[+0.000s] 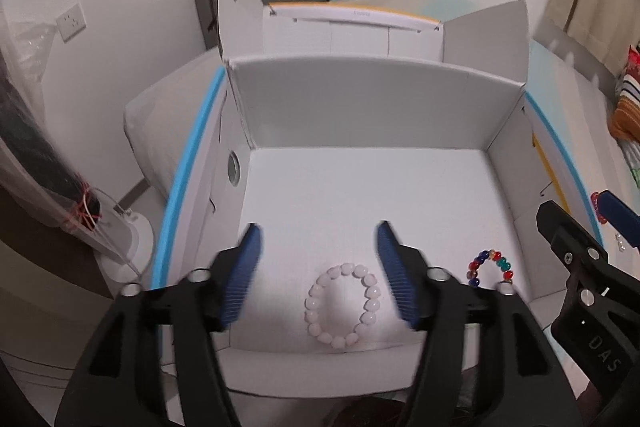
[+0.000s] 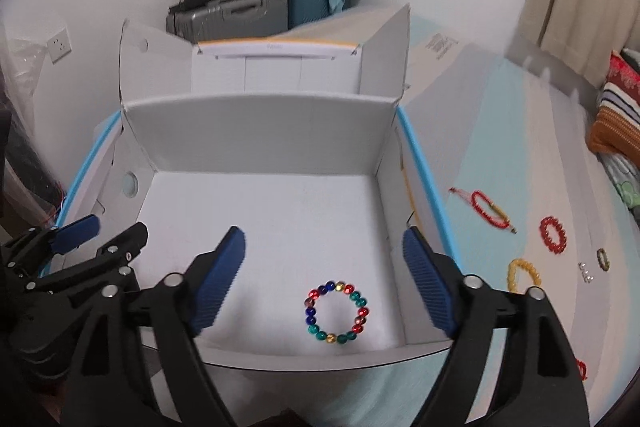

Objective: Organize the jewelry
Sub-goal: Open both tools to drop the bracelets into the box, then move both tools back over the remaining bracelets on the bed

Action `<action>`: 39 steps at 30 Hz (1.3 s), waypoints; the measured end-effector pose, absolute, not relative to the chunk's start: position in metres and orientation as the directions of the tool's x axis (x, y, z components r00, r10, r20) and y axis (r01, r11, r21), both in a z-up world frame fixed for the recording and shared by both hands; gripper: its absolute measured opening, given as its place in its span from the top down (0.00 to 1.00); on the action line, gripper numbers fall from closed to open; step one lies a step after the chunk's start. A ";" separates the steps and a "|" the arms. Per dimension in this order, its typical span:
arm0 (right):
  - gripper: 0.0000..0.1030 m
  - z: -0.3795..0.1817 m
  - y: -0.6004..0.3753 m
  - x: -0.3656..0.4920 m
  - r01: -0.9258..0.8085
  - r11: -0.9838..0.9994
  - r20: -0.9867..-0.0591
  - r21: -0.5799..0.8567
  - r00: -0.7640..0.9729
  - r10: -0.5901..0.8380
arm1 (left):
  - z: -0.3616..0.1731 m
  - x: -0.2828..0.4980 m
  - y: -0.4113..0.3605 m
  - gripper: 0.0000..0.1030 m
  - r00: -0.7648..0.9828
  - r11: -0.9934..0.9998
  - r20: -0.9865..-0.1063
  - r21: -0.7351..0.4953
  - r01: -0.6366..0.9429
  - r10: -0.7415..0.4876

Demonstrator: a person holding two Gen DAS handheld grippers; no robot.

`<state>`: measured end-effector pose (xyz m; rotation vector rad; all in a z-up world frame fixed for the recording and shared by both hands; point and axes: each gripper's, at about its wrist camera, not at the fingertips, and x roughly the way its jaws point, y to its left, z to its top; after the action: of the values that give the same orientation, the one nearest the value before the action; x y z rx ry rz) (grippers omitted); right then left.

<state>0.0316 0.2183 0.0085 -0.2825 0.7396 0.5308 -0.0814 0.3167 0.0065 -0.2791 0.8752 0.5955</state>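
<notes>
A pale pink bead bracelet [image 1: 342, 306] lies on the floor of an open white cardboard box [image 1: 360, 115], near its front wall. My left gripper [image 1: 318, 273] is open and empty just above it. A multicoloured bead bracelet [image 2: 337, 312] lies in the same box to the right, also in the left wrist view [image 1: 490, 267]. My right gripper [image 2: 324, 277] is open and empty above it. It shows at the right of the left wrist view [image 1: 576, 223]. My left gripper shows at the left of the right wrist view [image 2: 100, 231].
On the striped bed cover right of the box [image 2: 264, 131] lie a red cord bracelet [image 2: 486, 207], a red bead bracelet [image 2: 554, 235], a yellow bracelet [image 2: 520, 273], a dark ring [image 2: 603, 259] and small earrings [image 2: 586, 273]. Suitcases [image 2: 240, 13] stand behind. Pillows [image 2: 616, 115] lie at far right.
</notes>
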 end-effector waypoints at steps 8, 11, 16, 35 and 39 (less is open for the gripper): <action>0.07 0.032 0.186 0.032 -0.503 0.863 -0.627 -0.038 0.685 0.371 | 0.033 -0.082 0.296 0.11 0.535 0.813 -0.730 0.047 -0.581 0.424; 0.07 0.042 0.170 0.035 -0.490 0.871 -0.602 -0.026 0.704 0.378 | 0.039 -0.078 0.284 0.08 0.546 0.821 -0.720 0.056 -0.568 0.427; 0.07 0.058 0.139 0.041 -0.447 0.894 -0.554 -0.016 0.749 0.364 | 0.046 -0.066 0.257 0.06 0.565 0.842 -0.710 0.072 -0.535 0.420; 0.07 0.060 -0.007 0.083 -0.223 0.975 -0.547 0.012 0.815 0.193 | 0.050 0.004 0.125 0.06 0.659 0.949 -0.704 0.070 -0.307 0.265; 0.07 0.056 -0.041 0.091 -0.172 0.985 -0.555 0.019 0.818 0.153 | 0.049 0.021 0.096 0.06 0.672 0.964 -0.706 0.063 -0.259 0.226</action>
<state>0.0911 -0.0411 0.0558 -0.0324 0.5887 0.1730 0.0209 0.0963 0.0486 -0.0440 0.7887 0.2731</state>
